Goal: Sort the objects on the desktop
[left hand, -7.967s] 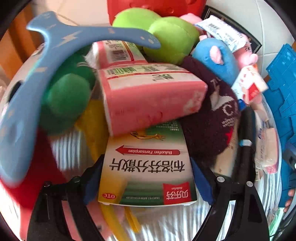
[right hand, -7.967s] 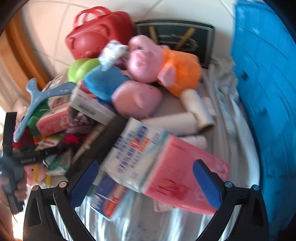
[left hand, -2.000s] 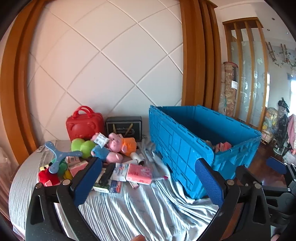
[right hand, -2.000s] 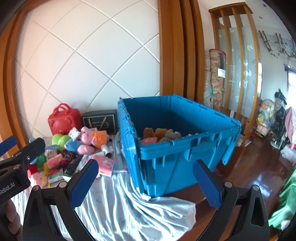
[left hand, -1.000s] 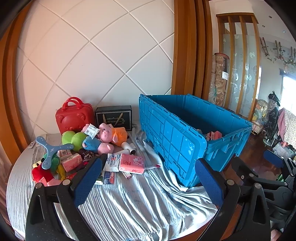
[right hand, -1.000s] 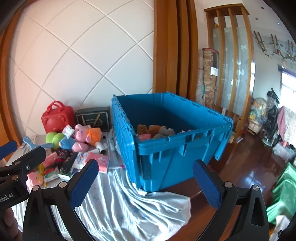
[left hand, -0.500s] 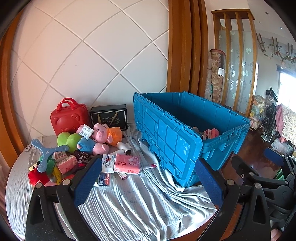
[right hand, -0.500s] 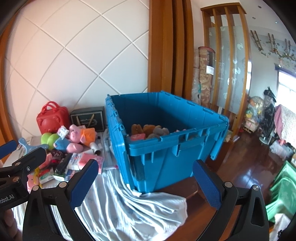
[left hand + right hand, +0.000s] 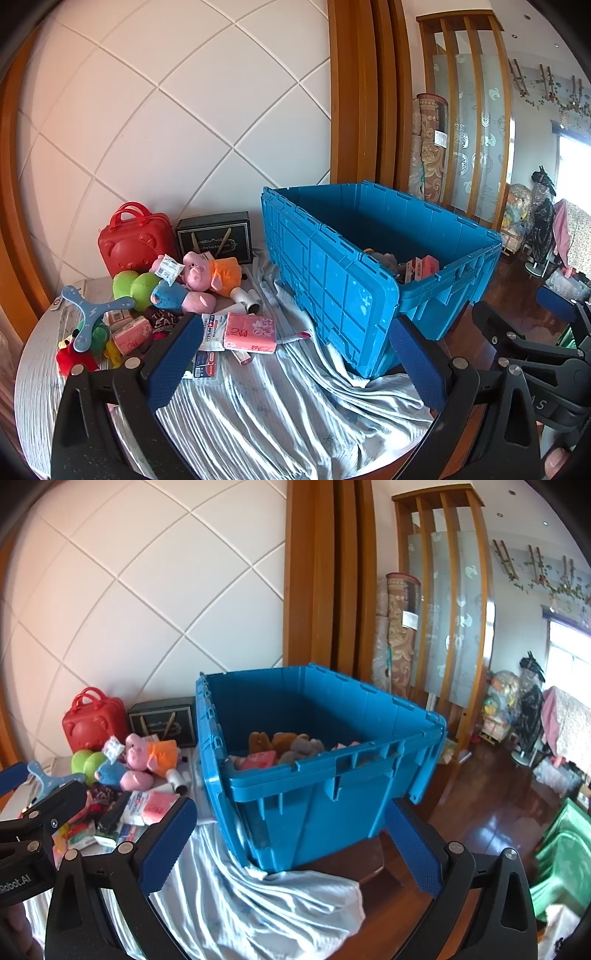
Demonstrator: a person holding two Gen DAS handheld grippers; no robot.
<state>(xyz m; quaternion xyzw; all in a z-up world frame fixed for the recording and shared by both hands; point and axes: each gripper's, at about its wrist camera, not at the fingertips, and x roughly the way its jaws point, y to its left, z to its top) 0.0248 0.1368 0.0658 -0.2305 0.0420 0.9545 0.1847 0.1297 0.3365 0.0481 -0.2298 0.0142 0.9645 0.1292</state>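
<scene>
While both grippers hang well back from the table with jaws spread and nothing between them, the sorting job sits plainly half done. The left gripper (image 9: 295, 354), which seconds ago was buried in the pile with a medicine box between its jaws, now holds nothing and looks over the whole scene from a distance. The right gripper (image 9: 291, 842) is likewise wide apart and empty, facing the near wall of the blue crate (image 9: 332, 801).

Inside the crate lie brown and grey plush toys (image 9: 291, 746) and a pink pack (image 9: 258, 758), a sign that some items have been dropped in. On the rumpled cloth (image 9: 266, 406) to the crate's left the pile remains: a red case (image 9: 135, 240), a black box (image 9: 214, 238), a pig toy (image 9: 212, 271), a green plush (image 9: 135, 284), a blue boomerang (image 9: 90, 314) and a pink tissue pack (image 9: 251, 332) lying just beside a white packet (image 9: 214, 326).

Over the last two seconds both views have drifted only slightly, the crate sliding a little left in frame. That pull-back likely marks a pause between picks, or the end of the run; which one cannot be told from here.
</scene>
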